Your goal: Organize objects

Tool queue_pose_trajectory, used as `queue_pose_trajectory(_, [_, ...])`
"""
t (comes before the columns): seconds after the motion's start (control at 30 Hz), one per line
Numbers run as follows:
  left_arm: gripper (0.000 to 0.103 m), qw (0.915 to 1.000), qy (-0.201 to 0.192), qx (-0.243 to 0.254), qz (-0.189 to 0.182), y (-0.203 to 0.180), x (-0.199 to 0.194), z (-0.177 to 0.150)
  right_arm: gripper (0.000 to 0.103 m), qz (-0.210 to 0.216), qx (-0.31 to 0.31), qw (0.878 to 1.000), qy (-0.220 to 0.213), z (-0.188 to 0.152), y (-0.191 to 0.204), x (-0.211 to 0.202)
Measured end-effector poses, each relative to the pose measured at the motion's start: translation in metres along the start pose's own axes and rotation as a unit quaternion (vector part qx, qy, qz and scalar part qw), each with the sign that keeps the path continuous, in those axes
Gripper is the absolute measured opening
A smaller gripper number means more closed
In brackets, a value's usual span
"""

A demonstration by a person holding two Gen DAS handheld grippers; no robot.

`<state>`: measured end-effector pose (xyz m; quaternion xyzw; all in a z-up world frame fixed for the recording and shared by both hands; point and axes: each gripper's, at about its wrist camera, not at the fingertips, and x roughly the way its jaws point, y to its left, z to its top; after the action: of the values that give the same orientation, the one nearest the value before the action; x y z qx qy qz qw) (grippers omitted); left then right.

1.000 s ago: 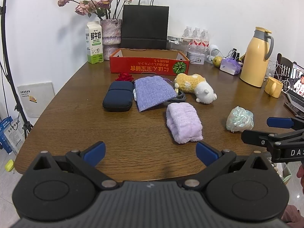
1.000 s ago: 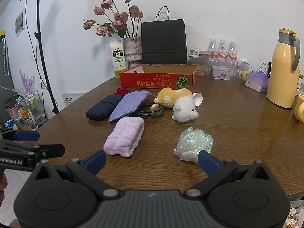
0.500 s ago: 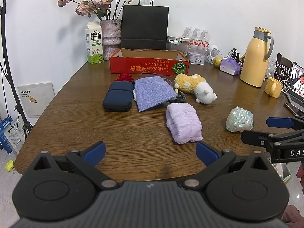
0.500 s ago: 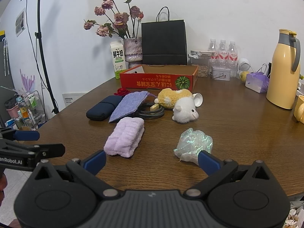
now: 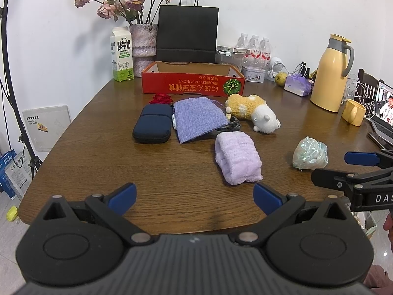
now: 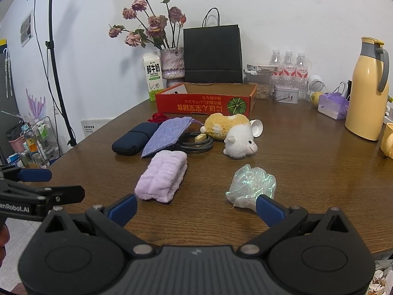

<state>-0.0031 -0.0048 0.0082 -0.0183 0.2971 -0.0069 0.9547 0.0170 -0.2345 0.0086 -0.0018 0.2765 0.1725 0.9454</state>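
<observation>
Compared with the frames half a second and one second earlier, nothing has shifted: both units hold the same pose at the near edge of the table [image 5: 81,162], and every item lies where it was. Judgement: the task is at its start, with no item yet collected.

Left hand-held gripper [image 5: 194,195]: released, jaws spread wide, holding nothing. Right hand-held gripper [image 6: 196,205]: likewise released and holding nothing.

Landmark: the red cardboard box [image 5: 194,86], a shallow open tray with printed walls, probably the destination.

- Navy case [image 5: 152,125]: rigid, rounded, zip-seamed; in front of the box, toward its left end.
- Purple pouch [image 5: 199,118]: flat woven fabric, touching the case, partly covering a coiled black cable [image 6: 196,143].
- Plush toy [image 5: 254,115]: fuzzy yellow and white, in front of the box's right end.
- Lilac towel [image 5: 237,161]: rolled, soft terry, nearer the hand-held grippers than the pouch.
- Iridescent bag [image 6: 253,184]: crinkled thin film, well in front of the box, just beyond the right hand-held gripper's right finger.
- Red fabric rose [image 5: 161,98]: just in front of the box's left end.
</observation>
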Motion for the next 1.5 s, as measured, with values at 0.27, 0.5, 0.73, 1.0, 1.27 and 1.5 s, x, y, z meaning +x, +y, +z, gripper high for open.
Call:
queue_pose_trajectory(0.27, [0.103,1.0000,0.000,0.000,-0.001,0.000,0.000,0.000,0.103,0.000,0.000,1.000,0.000,0.000,0.000,0.000])
queue_pose_trajectory(0.5, [0.103,1.0000,0.005,0.004,-0.005,-0.003,0.005,-0.004,0.103,-0.001,0.002,1.000,0.004,-0.001,0.000,0.003])
queue_pose_trajectory(0.73, [0.103,0.9999,0.009,0.005,-0.010,-0.006,0.012,-0.002,0.103,-0.004,0.000,1.000,0.005,-0.005,-0.004,0.006])
queue_pose_trajectory(1.0, [0.103,0.9995,0.016,0.013,-0.022,-0.013,0.024,0.001,0.103,-0.013,-0.003,1.000,0.002,-0.005,-0.014,0.011])
queue_pose_trajectory(1.27, [0.103,0.9987,0.031,0.018,-0.036,-0.024,0.040,0.003,0.103,-0.017,0.000,1.000,0.005,-0.006,-0.029,0.020])
queue_pose_trajectory(1.5, [0.103,0.9986,0.040,0.010,-0.034,-0.027,0.055,0.006,0.103,-0.019,0.010,1.000,0.012,-0.008,-0.042,0.033])
